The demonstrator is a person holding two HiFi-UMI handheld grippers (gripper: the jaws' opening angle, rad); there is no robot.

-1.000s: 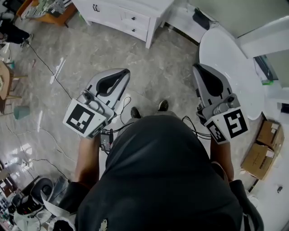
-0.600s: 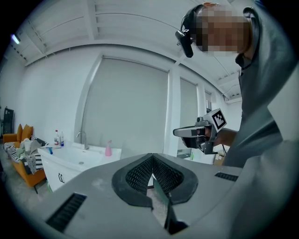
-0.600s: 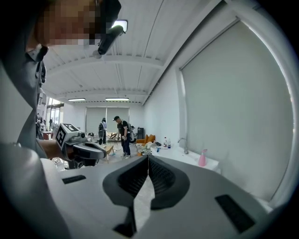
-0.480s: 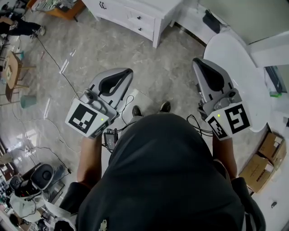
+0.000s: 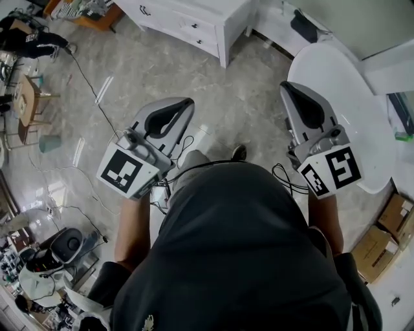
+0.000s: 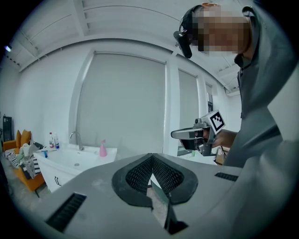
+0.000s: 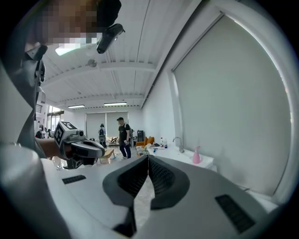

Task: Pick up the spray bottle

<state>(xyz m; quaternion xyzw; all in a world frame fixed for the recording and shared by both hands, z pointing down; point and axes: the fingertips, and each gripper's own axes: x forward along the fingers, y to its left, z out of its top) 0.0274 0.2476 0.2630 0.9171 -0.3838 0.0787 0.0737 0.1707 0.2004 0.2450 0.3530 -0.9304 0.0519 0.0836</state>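
Observation:
The spray bottle [image 6: 102, 148] is small and pink and stands on a white sink counter [image 6: 70, 161] far ahead, to the right of the faucet. The right gripper view shows the bottle [image 7: 196, 155] on the same counter. It does not show in the head view. My left gripper [image 5: 169, 114] is held out over the marble floor, shut and empty. Level with it on the other side, my right gripper [image 5: 292, 94] is shut and empty too. In its own view the left gripper [image 6: 151, 156] has its pads meeting, and so does the right gripper [image 7: 148, 158].
A white drawer cabinet [image 5: 194, 19] stands ahead at the top of the head view. A round white table [image 5: 336, 77] is close on the right, with cardboard boxes [image 5: 388, 226] behind. Cables [image 5: 84, 97] lie on the floor. Other bottles [image 6: 53, 140] stand left of the faucet. A person [image 7: 122, 137] stands far back.
The person has walked forward with both grippers held out, still shut. The cabinet and round table have shifted in the head view, and one foot has lifted.

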